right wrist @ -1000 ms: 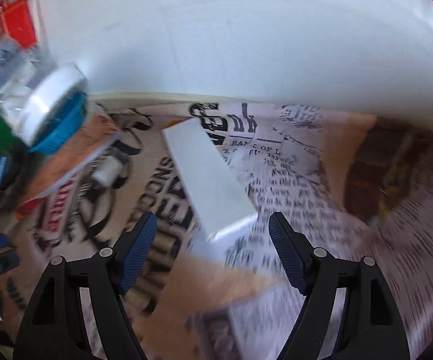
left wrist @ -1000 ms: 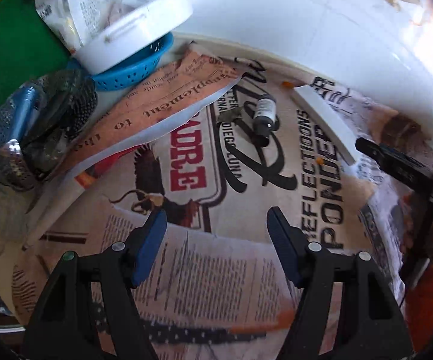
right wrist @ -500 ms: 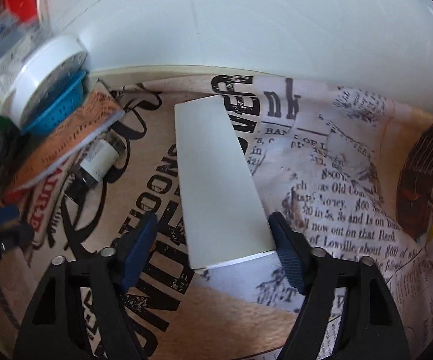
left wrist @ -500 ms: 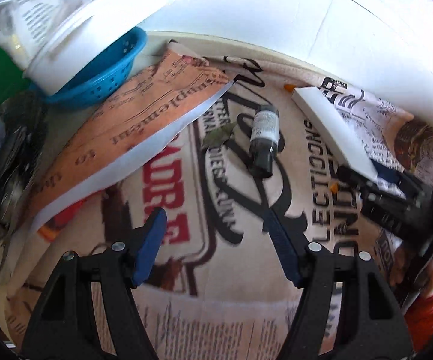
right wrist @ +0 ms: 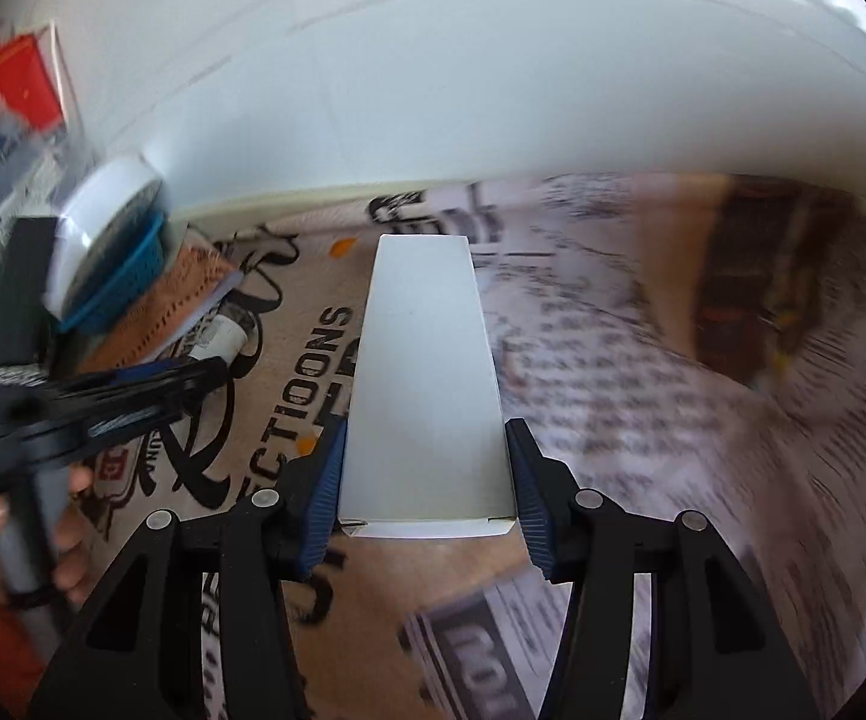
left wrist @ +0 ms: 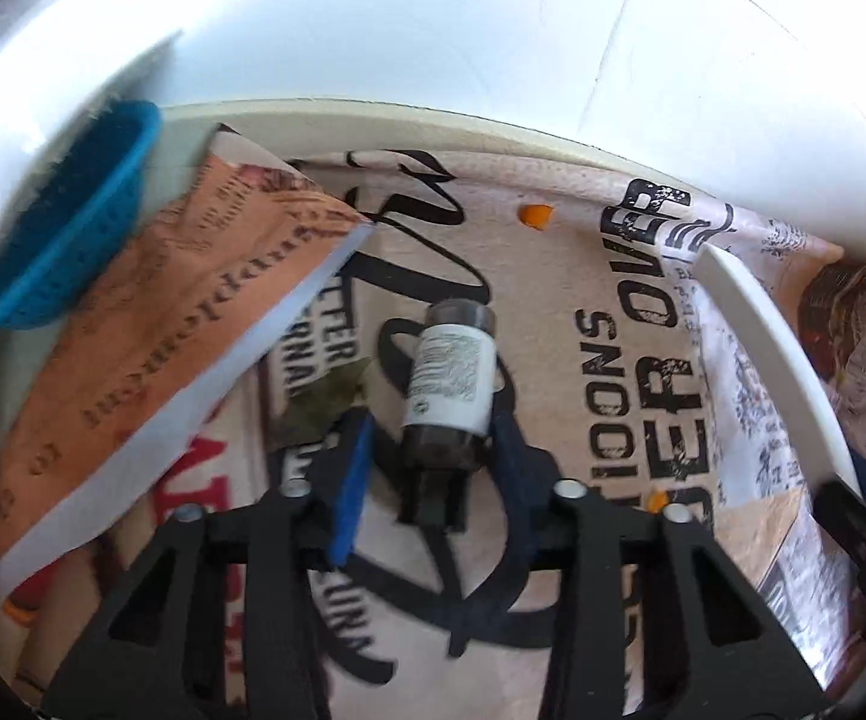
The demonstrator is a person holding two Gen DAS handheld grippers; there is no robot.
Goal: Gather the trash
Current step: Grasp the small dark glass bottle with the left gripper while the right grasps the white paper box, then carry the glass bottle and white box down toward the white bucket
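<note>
A small dark bottle (left wrist: 450, 387) with a white label lies on newspaper, cap end towards me. My left gripper (left wrist: 430, 450) is open, its jaws on either side of the bottle's lower end with gaps on both sides. A long white box (right wrist: 424, 384) lies on the newspaper. My right gripper (right wrist: 427, 480) straddles its near end, pads close against both sides; the box still rests on the paper. The box also shows at the right of the left wrist view (left wrist: 775, 354). The bottle shows in the right wrist view (right wrist: 220, 339).
A blue basket (left wrist: 67, 240) with a white lid on it stands at the left by the white wall (left wrist: 433, 30). A folded orange newspaper sheet (left wrist: 151, 348) and a dry leaf (left wrist: 328, 399) lie left of the bottle. Small orange bits (left wrist: 535, 215) dot the paper.
Both grippers moved forward. The left one came to straddle the bottle. The right one lined up with the white box and closed in around its near end.
</note>
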